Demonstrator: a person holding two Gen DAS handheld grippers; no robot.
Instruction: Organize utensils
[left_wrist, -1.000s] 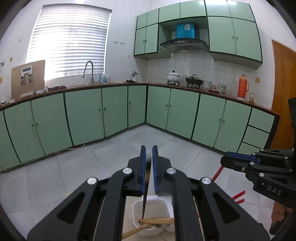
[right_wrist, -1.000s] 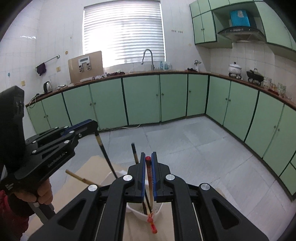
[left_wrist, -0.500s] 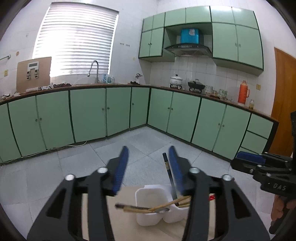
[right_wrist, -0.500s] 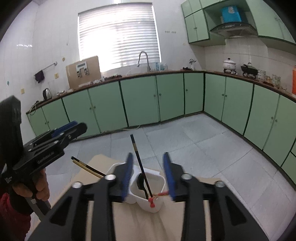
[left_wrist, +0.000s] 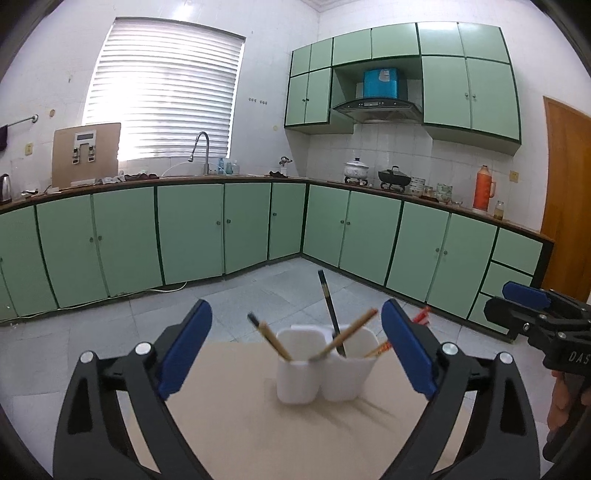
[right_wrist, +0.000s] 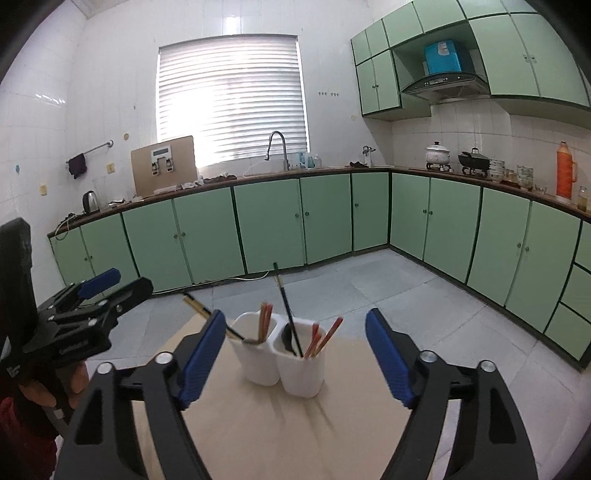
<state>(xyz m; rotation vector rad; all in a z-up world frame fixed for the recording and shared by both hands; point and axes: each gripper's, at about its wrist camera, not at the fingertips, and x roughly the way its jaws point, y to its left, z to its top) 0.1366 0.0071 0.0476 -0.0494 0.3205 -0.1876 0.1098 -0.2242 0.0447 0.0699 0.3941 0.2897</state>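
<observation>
- Both grippers have backed away from the holder (left_wrist: 320, 369) since the earlier frames; it now stands well ahead of the fingertips.
- Left gripper (left_wrist: 295, 350): jaws have just been opening and stand spread, nothing between them.
- Right gripper (right_wrist: 295, 356): jaws likewise have just been opening, spread and empty.
- Holder: white, two compartments, upright on the tan board (left_wrist: 258, 435) near its far edge.
- Contents: black chopstick (left_wrist: 328, 306), wooden chopsticks (left_wrist: 271, 338), red chopsticks (right_wrist: 325, 338) and a spoon (right_wrist: 287, 336), all leaning.

Beige table (left_wrist: 240, 424), prob. just white holder (left_wrist: 321, 365).
</observation>
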